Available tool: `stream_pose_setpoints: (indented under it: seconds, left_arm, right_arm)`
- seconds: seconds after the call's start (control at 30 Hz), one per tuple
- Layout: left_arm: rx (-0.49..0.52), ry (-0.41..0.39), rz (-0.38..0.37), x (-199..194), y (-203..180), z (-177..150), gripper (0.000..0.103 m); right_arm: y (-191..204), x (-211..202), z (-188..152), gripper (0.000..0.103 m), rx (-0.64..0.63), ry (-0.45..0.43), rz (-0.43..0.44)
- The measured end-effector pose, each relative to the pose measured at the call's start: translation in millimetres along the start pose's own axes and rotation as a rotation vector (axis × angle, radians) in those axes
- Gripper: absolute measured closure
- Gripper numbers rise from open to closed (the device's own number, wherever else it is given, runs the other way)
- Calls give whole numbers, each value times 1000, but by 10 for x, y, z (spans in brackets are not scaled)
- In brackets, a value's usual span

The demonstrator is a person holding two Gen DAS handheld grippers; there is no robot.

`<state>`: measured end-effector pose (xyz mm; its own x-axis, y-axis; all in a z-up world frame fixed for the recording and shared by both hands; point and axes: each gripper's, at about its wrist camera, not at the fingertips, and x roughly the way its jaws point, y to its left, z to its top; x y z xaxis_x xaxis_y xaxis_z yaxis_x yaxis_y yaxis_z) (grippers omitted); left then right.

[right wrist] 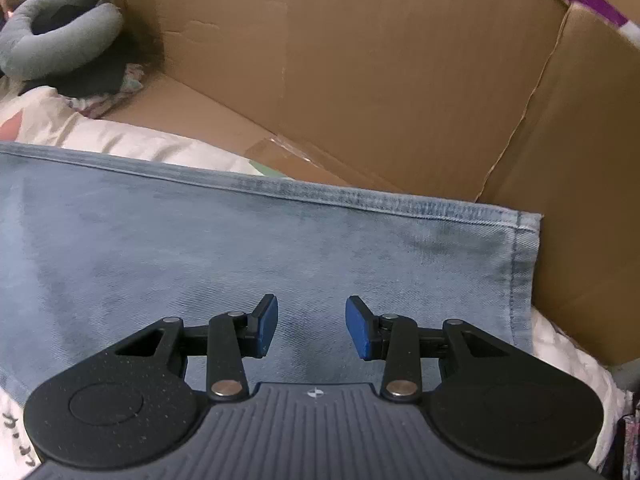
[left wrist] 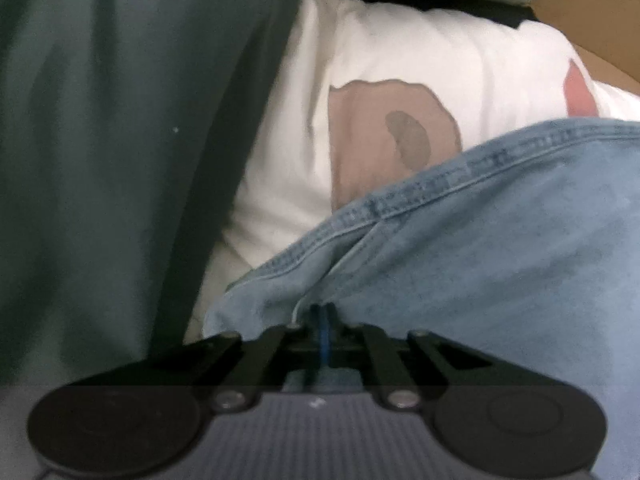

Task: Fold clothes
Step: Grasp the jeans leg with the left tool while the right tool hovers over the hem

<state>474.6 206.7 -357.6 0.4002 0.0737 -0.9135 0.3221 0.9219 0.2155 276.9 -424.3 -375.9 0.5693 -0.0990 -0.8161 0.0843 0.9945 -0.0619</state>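
Observation:
A light blue denim garment [left wrist: 460, 240] fills the lower right of the left wrist view, its stitched hem running diagonally. My left gripper [left wrist: 322, 314] is shut on a fold of this denim, the blue pads pressed together with cloth bunched over them. In the right wrist view the same denim garment [right wrist: 240, 248] lies flat, its hemmed edge and right corner showing. My right gripper [right wrist: 312, 320] hovers just above the cloth, open, its blue pads [right wrist: 267, 326] apart with nothing between them.
A white printed cloth [left wrist: 400, 80] with a brown patch lies under the denim. A dark green fabric [left wrist: 120, 160] hangs at the left. A large cardboard box [right wrist: 380, 80] stands behind the denim. A grey neck pillow [right wrist: 60, 32] rests at the far left.

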Motion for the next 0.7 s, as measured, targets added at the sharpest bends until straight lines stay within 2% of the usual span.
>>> stream_pose_setpoints:
  seconds: [0.2, 0.27, 0.33, 0.4, 0.5, 0.53, 0.7]
  left_arm:
    - [18, -25, 49, 41, -36, 28, 100]
    - [17, -29, 55, 31, -28, 17, 100]
    - [-1, -33, 52, 4, 1, 7, 100]
    - [-21, -44, 48, -68, 35, -4, 100]
    - [3, -76, 49, -237, 94, -42, 100]
    - [-3, -83, 32, -296, 148, -56, 100]
    - [-55, -114, 44, -564, 461, -88, 100]
  right_arm:
    - [-98, 281, 21, 57, 52, 5, -36]
    - [-119, 359, 81, 50, 60, -8, -67]
    - [-212, 460, 163, 48, 125, -9, -106]
    - [-273, 531, 225, 47, 159, -14, -135]
    - [-334, 607, 296, 46, 177, -25, -168]
    - [-352, 626, 320, 46, 182, -28, -178]
    - [-405, 609, 439, 43, 179, -28, -202]
